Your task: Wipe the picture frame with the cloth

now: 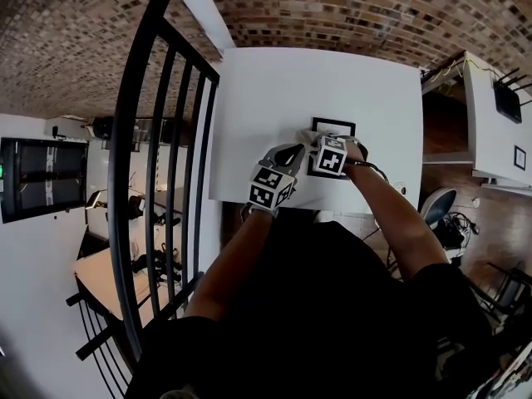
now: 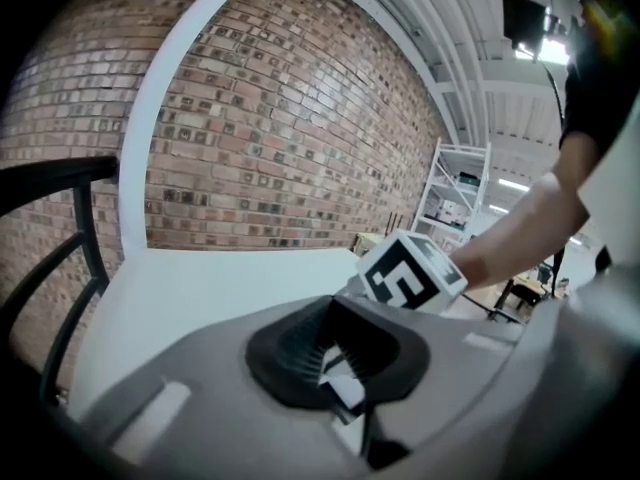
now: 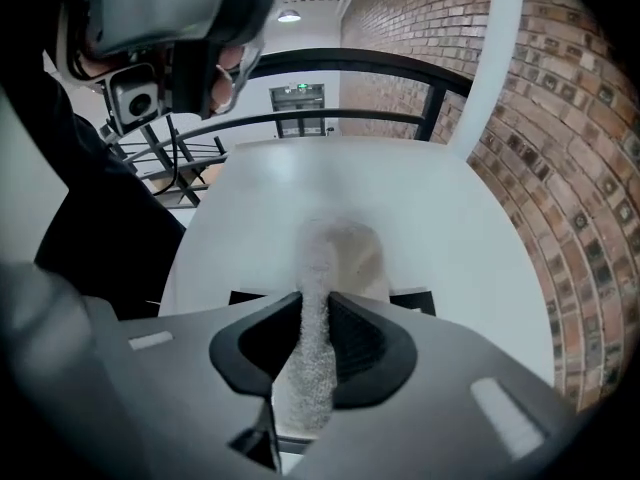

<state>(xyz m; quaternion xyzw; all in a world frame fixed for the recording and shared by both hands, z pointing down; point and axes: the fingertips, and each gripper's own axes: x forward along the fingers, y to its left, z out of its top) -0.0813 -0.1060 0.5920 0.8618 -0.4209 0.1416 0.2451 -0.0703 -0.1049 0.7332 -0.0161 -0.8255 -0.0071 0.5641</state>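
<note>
A black picture frame (image 1: 333, 126) lies on the white table (image 1: 316, 81) near its front edge, mostly covered by both grippers. My left gripper (image 1: 291, 153) comes in from the left, shut on an edge of the frame (image 2: 338, 376). My right gripper (image 1: 309, 140) is shut on a pale fuzzy cloth (image 3: 345, 253). The cloth runs out between the right gripper's (image 3: 312, 340) pads and lies over the frame (image 3: 414, 299), whose dark edges show on both sides. In the left gripper (image 2: 335, 353) view the right gripper's marker cube (image 2: 408, 271) is close ahead on the right.
A black metal railing (image 1: 158, 140) runs along the table's left side. A brick wall (image 2: 280, 138) stands behind the table. Right of the table are a white desk (image 1: 490, 115) and a chair (image 1: 436, 206). The table top (image 3: 300, 188) beyond the frame is bare.
</note>
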